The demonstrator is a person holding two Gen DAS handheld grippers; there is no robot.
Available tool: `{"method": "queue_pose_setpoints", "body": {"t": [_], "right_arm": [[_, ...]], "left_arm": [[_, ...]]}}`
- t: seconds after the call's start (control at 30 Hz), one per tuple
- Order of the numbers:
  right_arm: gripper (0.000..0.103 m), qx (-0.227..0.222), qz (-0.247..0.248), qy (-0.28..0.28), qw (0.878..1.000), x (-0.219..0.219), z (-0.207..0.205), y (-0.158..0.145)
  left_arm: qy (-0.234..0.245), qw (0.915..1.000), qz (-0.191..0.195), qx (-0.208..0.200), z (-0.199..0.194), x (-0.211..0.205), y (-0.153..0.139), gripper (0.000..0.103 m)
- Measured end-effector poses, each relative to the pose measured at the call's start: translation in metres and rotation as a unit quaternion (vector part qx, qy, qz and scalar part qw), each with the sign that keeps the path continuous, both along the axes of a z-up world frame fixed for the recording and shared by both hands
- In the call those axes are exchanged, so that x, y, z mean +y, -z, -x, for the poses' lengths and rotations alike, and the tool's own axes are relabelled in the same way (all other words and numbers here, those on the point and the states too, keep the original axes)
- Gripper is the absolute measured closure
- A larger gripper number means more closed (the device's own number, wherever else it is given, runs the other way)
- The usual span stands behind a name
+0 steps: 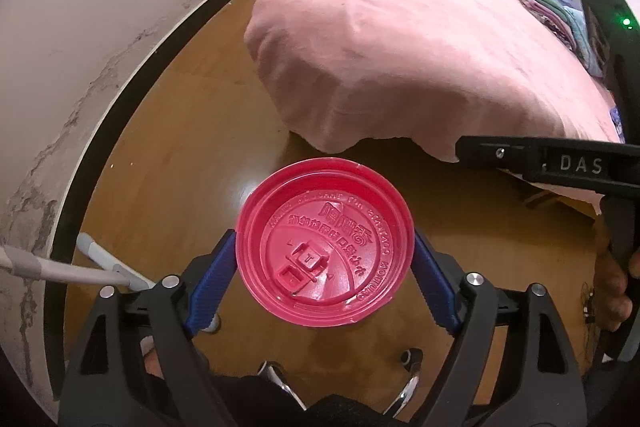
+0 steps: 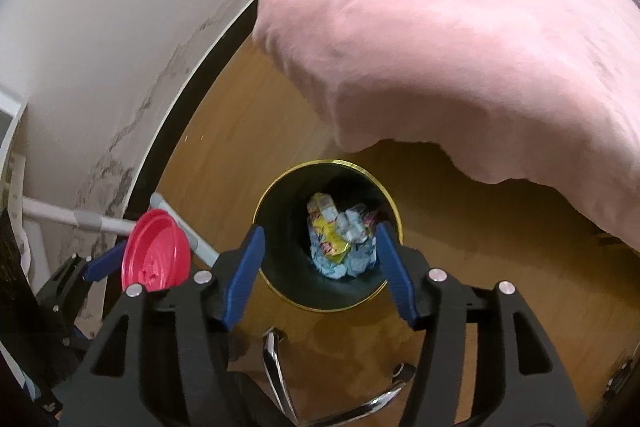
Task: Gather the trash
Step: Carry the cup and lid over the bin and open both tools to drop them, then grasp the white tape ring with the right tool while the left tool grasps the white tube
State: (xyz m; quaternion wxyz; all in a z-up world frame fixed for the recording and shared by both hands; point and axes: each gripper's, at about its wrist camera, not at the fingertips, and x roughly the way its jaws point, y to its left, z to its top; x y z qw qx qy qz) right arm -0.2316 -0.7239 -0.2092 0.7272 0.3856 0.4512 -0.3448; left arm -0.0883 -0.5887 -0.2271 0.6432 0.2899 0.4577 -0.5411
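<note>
My left gripper (image 1: 324,247) is shut on a red plastic cup lid (image 1: 325,243), its blue pads pinching the lid's rim on both sides above the wooden floor. The lid also shows in the right wrist view (image 2: 156,253), held at the left beside the bin. My right gripper (image 2: 320,239) is open and empty, hovering over a dark round bin with a gold rim (image 2: 280,291). Crumpled paper and colourful wrappers (image 2: 340,239) lie at the bottom of the bin. The right gripper's black body (image 1: 560,163) shows at the right of the left wrist view.
A bed with a pink cover (image 1: 400,39) fills the right and far side, hanging over the floor next to the bin. A white wall with a dark skirting (image 1: 132,83) runs on the left. A grey pole (image 2: 120,223) leans by the wall. Chrome chair legs (image 2: 276,367) are below.
</note>
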Motion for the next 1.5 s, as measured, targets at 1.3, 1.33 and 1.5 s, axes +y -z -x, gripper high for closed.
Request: {"method": "queue_pose_setpoints", "body": {"t": [1.3,1.33,1.5], "right_arm": [[0.025,-0.105,0.133,-0.514,0.841,0.398,-0.347,-0.185],[0.025,-0.102,0.133,-0.527,0.833,0.412,-0.356,-0.183],[0.032,-0.076,0.141,-0.576,0.802,0.475,-0.397,-0.164]], "left_arm": [[-0.424,0.8934,0.059,-0.135,-0.189,0.487,-0.210,0.007],[-0.444,0.8849,0.055,-0.131,-0.194,0.506,-0.207,0.007],[-0.488,0.8640,0.048,-0.114,-0.204,0.557,-0.193,0.007]]}}
